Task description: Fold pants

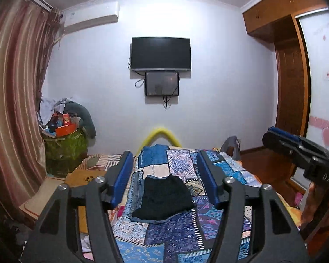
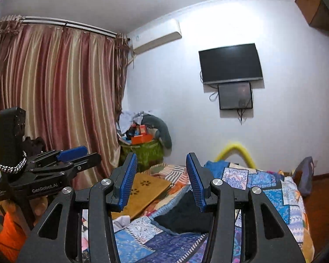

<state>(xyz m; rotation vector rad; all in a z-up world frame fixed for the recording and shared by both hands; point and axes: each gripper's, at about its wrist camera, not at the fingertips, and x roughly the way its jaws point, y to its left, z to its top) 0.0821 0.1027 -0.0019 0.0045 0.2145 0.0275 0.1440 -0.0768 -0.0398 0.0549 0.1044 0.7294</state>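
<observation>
Dark pants [image 1: 164, 197] lie in a folded bundle on the patchwork quilt [image 1: 182, 236] of the bed. The left gripper [image 1: 164, 175] hovers above, fingers spread wide and holding nothing. The right gripper [image 2: 161, 179] is wide too, its right finger [image 2: 196, 182] hiding the bundle's top edge; dark cloth perhaps conceals creases.

Both wrist cameras look forward, raised above the bed [image 1: 182, 230], toward the wall-mounted television [image 1: 160, 53]. The right view faces further left, toward the curtain [image 2: 61, 92]. Both views share the bed, television and curtain.
</observation>
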